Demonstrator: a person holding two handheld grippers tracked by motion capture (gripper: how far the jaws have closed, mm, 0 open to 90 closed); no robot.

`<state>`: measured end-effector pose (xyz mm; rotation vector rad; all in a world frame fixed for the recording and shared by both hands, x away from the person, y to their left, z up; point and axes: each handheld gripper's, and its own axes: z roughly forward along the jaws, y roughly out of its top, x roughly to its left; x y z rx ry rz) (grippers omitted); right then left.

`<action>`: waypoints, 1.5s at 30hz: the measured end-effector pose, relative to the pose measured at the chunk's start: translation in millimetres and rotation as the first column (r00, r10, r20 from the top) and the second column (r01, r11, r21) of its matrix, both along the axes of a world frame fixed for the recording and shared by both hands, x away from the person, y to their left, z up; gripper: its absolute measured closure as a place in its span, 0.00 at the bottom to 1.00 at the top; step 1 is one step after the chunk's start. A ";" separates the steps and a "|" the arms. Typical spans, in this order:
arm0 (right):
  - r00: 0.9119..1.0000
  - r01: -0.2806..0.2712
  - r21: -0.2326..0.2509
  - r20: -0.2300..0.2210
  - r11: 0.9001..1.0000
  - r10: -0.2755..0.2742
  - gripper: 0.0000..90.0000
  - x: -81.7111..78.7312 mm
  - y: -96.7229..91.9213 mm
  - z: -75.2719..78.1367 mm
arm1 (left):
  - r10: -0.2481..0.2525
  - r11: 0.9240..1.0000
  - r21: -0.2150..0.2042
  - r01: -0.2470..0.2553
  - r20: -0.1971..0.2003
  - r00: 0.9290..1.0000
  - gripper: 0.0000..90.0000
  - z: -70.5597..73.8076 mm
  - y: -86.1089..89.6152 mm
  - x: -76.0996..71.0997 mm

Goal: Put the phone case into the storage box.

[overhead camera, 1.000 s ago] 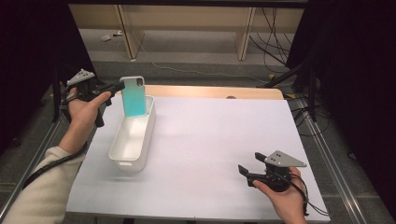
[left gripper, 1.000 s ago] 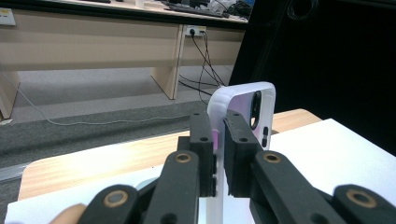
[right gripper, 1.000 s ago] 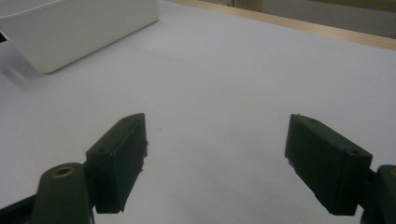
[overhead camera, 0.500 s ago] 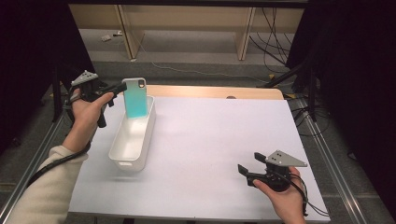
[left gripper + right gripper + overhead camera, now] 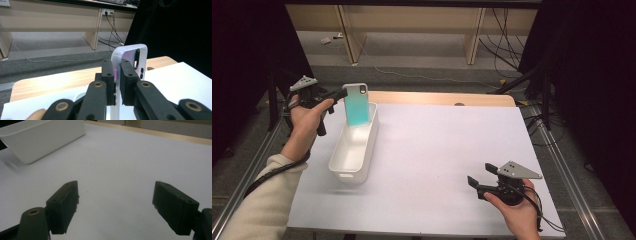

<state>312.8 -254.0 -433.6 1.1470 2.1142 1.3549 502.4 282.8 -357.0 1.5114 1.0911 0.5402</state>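
Phone case (image 5: 357, 104), teal-backed, is pinched upright by its edge in the left gripper (image 5: 343, 93), above the white bin (image 5: 353, 150) far end, apparently for lowering in; right gripper (image 5: 478, 183) is rested wide open, well apart

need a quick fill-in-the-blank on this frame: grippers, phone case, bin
1. The left gripper is shut on the edge of the ____ phone case.
2. The phone case is held upright over the far end of the white ____.
3. The right gripper rests with its jaws ____, nothing between them.
4. The bin stands on the table's ____ side in the high view.

Missing words: teal; bin; open; left
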 end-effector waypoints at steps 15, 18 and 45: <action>1.000 0.012 -0.010 0.008 1.000 -0.012 0.24 -4.1 -5.8 2.5 | -0.003 1.000 0.028 0.003 -0.004 1.000 0.92 -0.8 -2.9 7.8; 1.000 0.016 -0.021 -0.004 1.000 -0.016 0.24 -5.9 -8.0 2.6 | 0.000 1.000 0.025 0.000 -0.004 1.000 0.92 -1.8 -1.9 9.6; 1.000 0.008 -0.020 0.016 1.000 -0.008 0.24 -9.8 -9.7 1.5 | -0.005 0.999 0.043 0.006 -0.008 1.000 0.92 -6.2 -6.6 21.5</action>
